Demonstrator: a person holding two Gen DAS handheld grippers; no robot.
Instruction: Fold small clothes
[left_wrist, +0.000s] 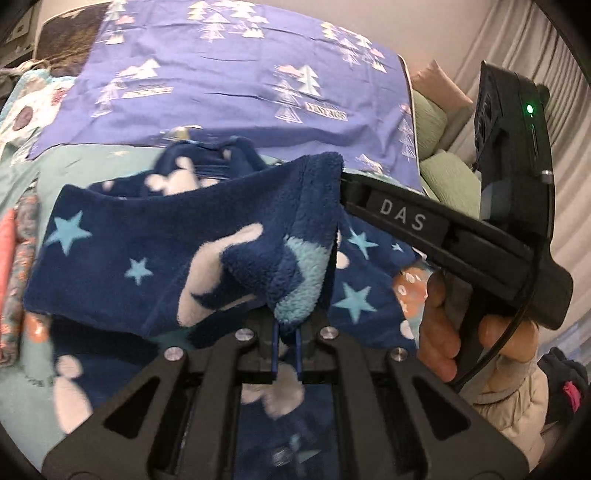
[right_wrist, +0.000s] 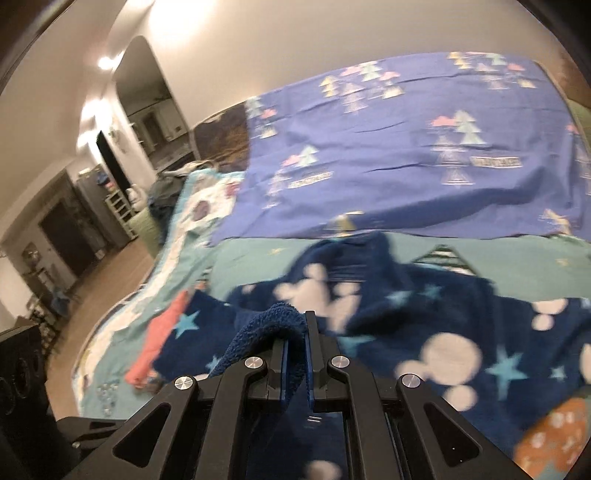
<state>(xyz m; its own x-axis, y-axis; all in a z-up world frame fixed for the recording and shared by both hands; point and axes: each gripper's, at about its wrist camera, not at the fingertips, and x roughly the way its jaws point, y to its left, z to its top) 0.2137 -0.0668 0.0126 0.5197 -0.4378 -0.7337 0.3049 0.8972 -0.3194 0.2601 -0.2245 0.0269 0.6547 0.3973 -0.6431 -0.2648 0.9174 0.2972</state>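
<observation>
My left gripper (left_wrist: 287, 332) and right gripper (right_wrist: 295, 354) each pinch an edge of the navy fleece garment (left_wrist: 155, 251), lifted over the near bed (right_wrist: 258, 254). Soft, light, floppy: I judge corners and hems the best holds.

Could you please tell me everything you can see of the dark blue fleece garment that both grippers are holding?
The fleece garment is fluffy, navy, printed with light blue stars and white mouse-head shapes. It looks soft and thick. The left gripper is shut on a bunched fold near its light blue patch, and the right gripper is shut on another edge, so part of it hangs lifted and folded over. The rest lies rumpled on the teal bedspread, with the purple sheet behind it.
</observation>
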